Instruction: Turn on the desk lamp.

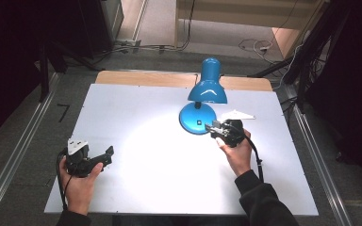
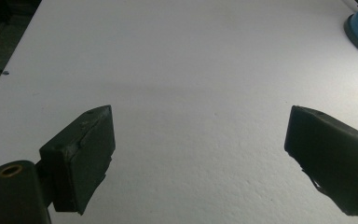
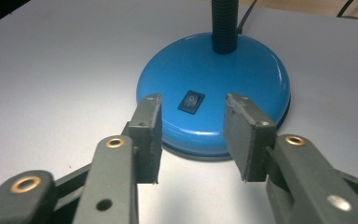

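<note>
The right gripper (image 3: 193,140), jaws parted and empty, hovers just short of the rocker switch (image 3: 191,101) on the blue desk lamp (image 1: 202,96) base; any further press should land squarely on that switch.

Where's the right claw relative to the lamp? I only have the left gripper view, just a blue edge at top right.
Observer: The right claw sits just in front of the lamp base, jaws open, nothing between them.
Operator: Is there a switch?
Observer: Yes, a black rocker switch on the base, facing the claw, apart from both pads.
Operator: Lamp on?
Observer: In the high view a bright pool lies on the table in front of the shade, so it looks lit.
</note>
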`<state>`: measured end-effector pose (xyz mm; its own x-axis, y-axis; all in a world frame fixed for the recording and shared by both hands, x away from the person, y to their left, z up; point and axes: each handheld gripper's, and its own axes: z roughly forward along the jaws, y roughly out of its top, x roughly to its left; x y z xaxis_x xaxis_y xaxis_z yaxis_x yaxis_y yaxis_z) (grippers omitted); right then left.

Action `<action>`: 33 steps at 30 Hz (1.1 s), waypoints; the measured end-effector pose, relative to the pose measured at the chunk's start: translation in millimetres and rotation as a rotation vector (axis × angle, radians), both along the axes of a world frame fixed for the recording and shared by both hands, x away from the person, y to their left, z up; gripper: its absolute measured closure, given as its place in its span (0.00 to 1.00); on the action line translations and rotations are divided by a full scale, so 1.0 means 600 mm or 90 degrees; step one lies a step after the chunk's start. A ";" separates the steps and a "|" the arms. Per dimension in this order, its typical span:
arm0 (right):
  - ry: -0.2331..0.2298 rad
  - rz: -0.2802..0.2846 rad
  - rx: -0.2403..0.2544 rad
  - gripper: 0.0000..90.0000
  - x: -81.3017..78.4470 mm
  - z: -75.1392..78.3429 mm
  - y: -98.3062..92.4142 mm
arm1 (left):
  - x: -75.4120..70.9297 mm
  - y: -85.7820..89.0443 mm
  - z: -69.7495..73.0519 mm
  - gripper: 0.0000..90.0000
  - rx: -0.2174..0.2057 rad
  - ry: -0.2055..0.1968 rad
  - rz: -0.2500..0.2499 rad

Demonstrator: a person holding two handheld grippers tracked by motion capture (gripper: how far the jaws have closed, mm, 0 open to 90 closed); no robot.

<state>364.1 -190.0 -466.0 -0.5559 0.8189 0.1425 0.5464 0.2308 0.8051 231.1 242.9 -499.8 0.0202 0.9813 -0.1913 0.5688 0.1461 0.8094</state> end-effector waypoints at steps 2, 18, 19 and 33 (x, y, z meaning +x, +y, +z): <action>0.003 0.001 0.005 0.55 -0.004 0.002 -0.004 | 0.000 0.000 0.000 0.10 -0.001 0.000 0.000; -0.006 -0.015 -0.026 0.18 -0.032 0.011 -0.042 | 0.000 -0.001 0.000 0.10 0.001 0.001 0.001; -0.007 -0.017 -0.028 0.18 -0.033 0.012 -0.045 | 0.000 -0.001 0.000 0.10 0.001 0.001 0.000; -0.005 -0.032 -0.033 0.15 -0.047 0.008 -0.076 | -0.001 -0.002 -0.001 0.10 0.001 0.002 0.001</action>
